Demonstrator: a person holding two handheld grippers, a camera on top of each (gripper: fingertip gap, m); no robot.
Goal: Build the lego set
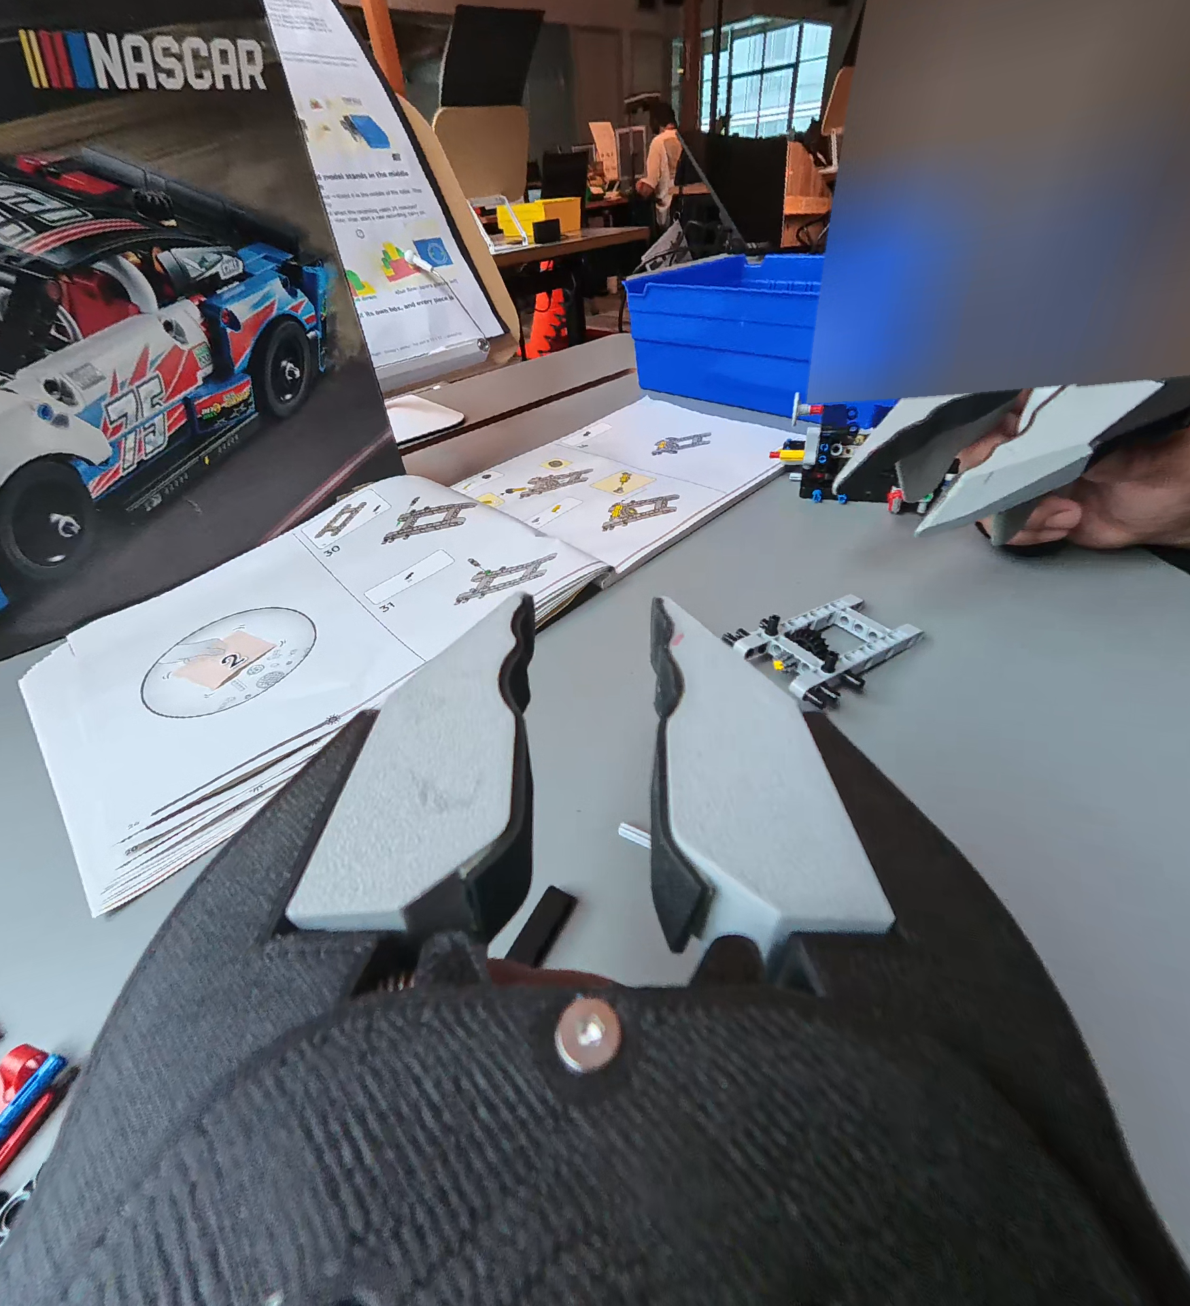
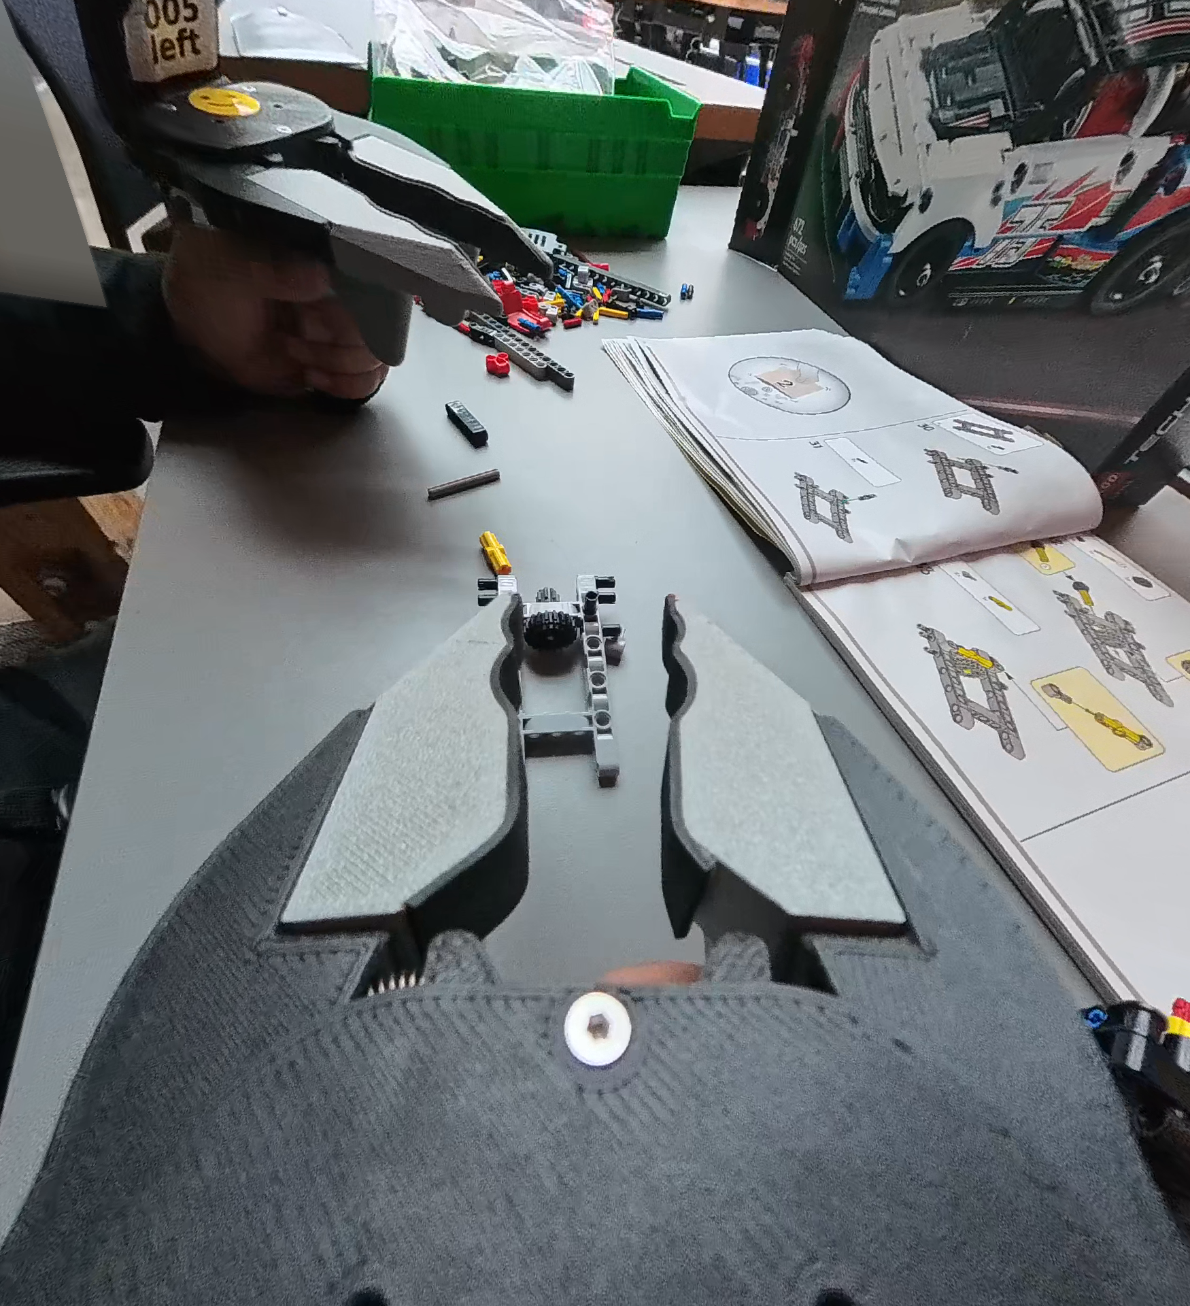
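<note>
A light grey Lego frame (image 2: 596, 696) with a black gear (image 2: 548, 629) lies flat on the dark table. My right gripper (image 2: 592, 622) is open and empty, and the frame lies between its fingers; the left finger hides the frame's left side. The frame also shows in the left wrist view (image 1: 825, 646), to the right of my left gripper (image 1: 592, 622), which is open and empty. A black brick (image 1: 543, 926) and a grey axle (image 1: 631, 832) lie on the table between its fingers. A yellow pin (image 2: 495, 553) lies just beyond the frame.
The open instruction booklet (image 2: 896, 495) lies to the right, with the set's box (image 2: 1037, 177) standing behind it. A pile of loose pieces (image 2: 578, 297) sits before a green bin (image 2: 536, 155). A blue bin (image 1: 719, 332) and a second small assembly (image 1: 822, 459) are at the far side. The tips of one gripper are about 15 cm away from the tips of the other. The yellow pin (image 2: 495, 553) is about 10 cm from both grippers' fingertips.
</note>
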